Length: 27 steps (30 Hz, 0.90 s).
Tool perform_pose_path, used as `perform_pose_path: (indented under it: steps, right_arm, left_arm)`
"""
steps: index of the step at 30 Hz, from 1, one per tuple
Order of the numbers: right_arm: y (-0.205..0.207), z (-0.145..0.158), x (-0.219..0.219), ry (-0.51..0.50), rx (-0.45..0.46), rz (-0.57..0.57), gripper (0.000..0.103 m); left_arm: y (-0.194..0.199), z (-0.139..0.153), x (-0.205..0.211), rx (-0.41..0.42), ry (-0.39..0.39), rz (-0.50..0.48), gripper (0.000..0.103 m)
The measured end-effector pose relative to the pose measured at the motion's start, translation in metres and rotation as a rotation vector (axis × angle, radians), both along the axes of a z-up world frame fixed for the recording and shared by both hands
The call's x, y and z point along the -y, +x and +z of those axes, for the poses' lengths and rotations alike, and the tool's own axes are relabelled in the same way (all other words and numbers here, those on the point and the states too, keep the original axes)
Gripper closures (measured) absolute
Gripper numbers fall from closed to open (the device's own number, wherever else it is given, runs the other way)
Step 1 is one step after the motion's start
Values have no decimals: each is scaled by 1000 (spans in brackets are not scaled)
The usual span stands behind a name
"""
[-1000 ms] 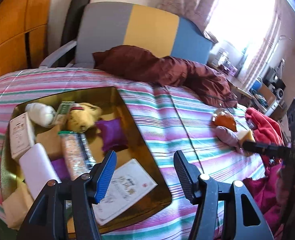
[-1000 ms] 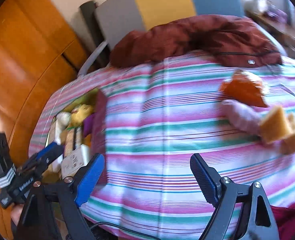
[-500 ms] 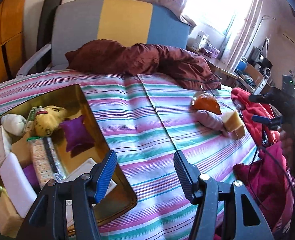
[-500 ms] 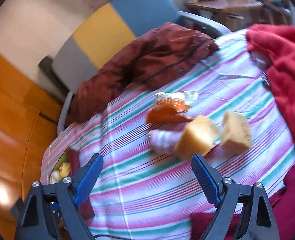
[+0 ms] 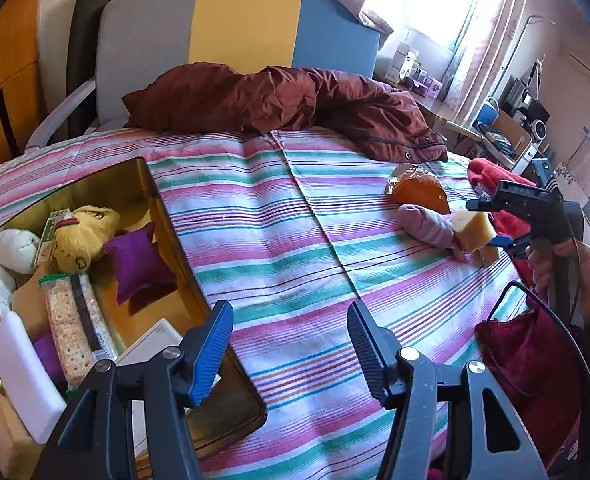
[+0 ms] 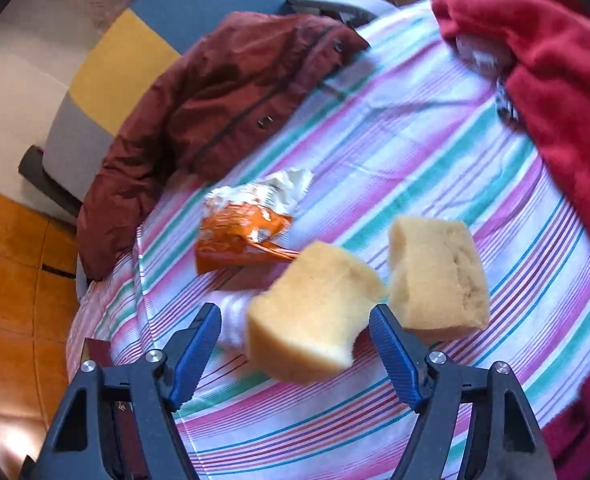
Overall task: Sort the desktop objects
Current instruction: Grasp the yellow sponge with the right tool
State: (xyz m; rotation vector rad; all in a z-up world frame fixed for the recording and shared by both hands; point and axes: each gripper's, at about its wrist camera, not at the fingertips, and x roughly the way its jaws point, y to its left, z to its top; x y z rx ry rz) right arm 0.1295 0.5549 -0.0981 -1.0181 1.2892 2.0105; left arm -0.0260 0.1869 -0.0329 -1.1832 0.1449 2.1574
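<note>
Left wrist view. Left gripper [image 5: 289,344] hangs above the striped bed [image 5: 295,248], fingers apart with nothing between them. Gold tray [image 5: 143,172] at left already holds a yellow plush [image 5: 83,236], a purple cushion [image 5: 139,260], boxes and a snack pack. Still on the bed, well apart from the tray: an orange packet [image 5: 419,192], a lilac sock [image 5: 427,224] just below it, and two sponges touching the sock's end. Right gripper [image 5: 485,222] sits at the near sponge [image 5: 473,232], one finger above it and one below; a hand [image 5: 555,264] holds the handle.

Right wrist view. Right gripper [image 6: 295,344] has the near sponge [image 6: 315,316] between its fingers, which have just been closing. A gap shows at the left pad [image 6: 197,344]; the right pad looks close to the sponge's notch. Contact not confirmed, so I count it as not yet gripped. Second sponge [image 6: 439,276] lies just beside the right finger.

Judgement: close squarely across the sponge's middle. Foam will squash, so a corner pinch may slip. Keep the right finger clear of the second sponge. Then lift clear of the sock.

Surface and room: soft, creased cover. Maroon jacket [image 6: 223,104] at the head, red cloth [image 6: 555,80] at right, padded chair [image 5: 235,32] behind, bright window beyond.
</note>
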Motion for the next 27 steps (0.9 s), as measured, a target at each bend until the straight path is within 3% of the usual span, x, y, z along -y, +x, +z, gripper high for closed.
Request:
perform_pose_path:
  steps: [6, 9, 13, 27]
  right_arm:
    - [0, -4, -8, -25, -19, -6, 27]
    - [-5, -3, -3, 19, 32, 27, 40]
    - [-9, 0, 4, 69, 65, 66, 46]
    - [1, 42, 24, 280, -18, 63, 47]
  left_arm:
    - [-3, -1, -30, 4, -14, -57, 43]
    - [-1, -2, -46, 9, -15, -94, 43]
    - [-1, -9, -69, 20, -43, -139, 43]
    - [-10, -25, -150, 64, -61, -257, 43]
